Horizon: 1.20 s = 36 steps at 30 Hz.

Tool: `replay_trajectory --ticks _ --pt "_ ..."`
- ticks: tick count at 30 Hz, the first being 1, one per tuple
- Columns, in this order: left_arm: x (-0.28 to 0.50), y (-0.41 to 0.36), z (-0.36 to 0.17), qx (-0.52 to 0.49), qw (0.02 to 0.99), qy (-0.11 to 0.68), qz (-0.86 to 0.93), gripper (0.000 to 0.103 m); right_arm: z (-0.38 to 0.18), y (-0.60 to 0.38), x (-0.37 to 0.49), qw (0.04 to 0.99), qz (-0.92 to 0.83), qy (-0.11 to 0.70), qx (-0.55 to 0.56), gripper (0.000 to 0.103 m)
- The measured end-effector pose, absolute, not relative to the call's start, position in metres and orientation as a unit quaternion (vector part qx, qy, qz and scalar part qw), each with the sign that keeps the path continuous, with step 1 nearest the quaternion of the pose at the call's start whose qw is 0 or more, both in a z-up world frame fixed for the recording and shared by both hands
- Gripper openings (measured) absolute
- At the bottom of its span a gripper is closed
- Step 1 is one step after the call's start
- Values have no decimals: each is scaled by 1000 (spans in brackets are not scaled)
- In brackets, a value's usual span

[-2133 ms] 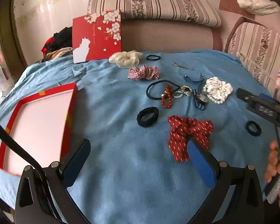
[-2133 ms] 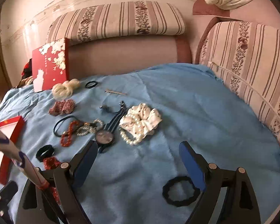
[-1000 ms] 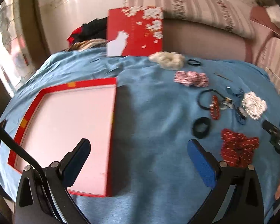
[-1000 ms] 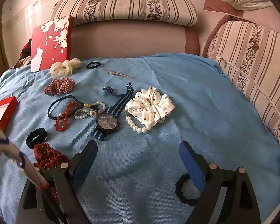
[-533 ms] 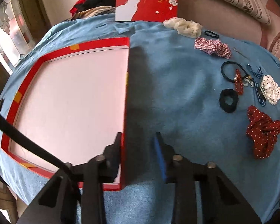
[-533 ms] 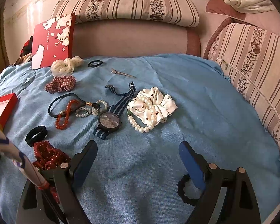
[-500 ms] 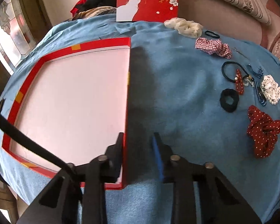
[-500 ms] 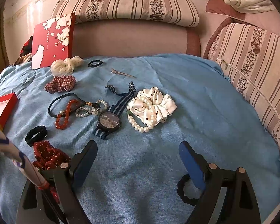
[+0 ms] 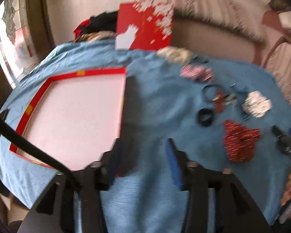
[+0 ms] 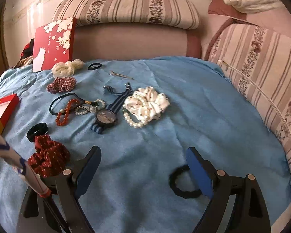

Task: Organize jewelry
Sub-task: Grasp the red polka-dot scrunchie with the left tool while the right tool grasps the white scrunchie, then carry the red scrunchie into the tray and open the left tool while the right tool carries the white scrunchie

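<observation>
A red-rimmed box tray (image 9: 48,83) with a pale pink floor lies on the blue cloth at the left; its corner shows in the right wrist view (image 10: 5,114). My left gripper (image 9: 145,159) is partly open at the tray's near right corner, its left finger over the wall; the view is blurred. My right gripper (image 10: 143,167) is open and empty above the cloth, a black hair tie (image 10: 182,184) by its right finger. A watch (image 10: 106,116), pearl bracelet (image 10: 132,120), white scrunchie (image 10: 147,103), red bead bracelet (image 10: 65,112) and red dotted scrunchie (image 10: 46,155) lie ahead.
A red lid with white blossoms (image 10: 54,42) leans on the sofa back. A cream scrunchie (image 10: 66,68), plaid scrunchie (image 10: 62,84), hair pin (image 10: 121,75) and small black ties lie further back. Striped cushions (image 10: 261,77) border the right side.
My left gripper, nearly shut around the tray's right wall half a second ago, has opened wider and pulled up and back. The right gripper barely moved.
</observation>
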State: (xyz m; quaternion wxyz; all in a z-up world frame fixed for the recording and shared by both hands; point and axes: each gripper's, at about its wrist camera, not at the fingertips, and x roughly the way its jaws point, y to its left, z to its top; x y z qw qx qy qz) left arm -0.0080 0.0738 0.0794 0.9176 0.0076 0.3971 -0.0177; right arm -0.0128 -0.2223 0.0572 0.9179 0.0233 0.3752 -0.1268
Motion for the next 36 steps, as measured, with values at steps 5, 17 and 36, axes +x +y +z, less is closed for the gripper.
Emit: replay_trajectory --ticks 5,17,36 --pt "-15 44 89 5 916 395 -62 61 62 -253 -29 913 -124 377 88 92" --pt "25 -28 47 5 861 482 -161 61 59 -288 -3 906 -79 387 151 92" --pt "45 -46 32 -27 838 490 -239 8 40 -323 83 867 -1 384 318 10"
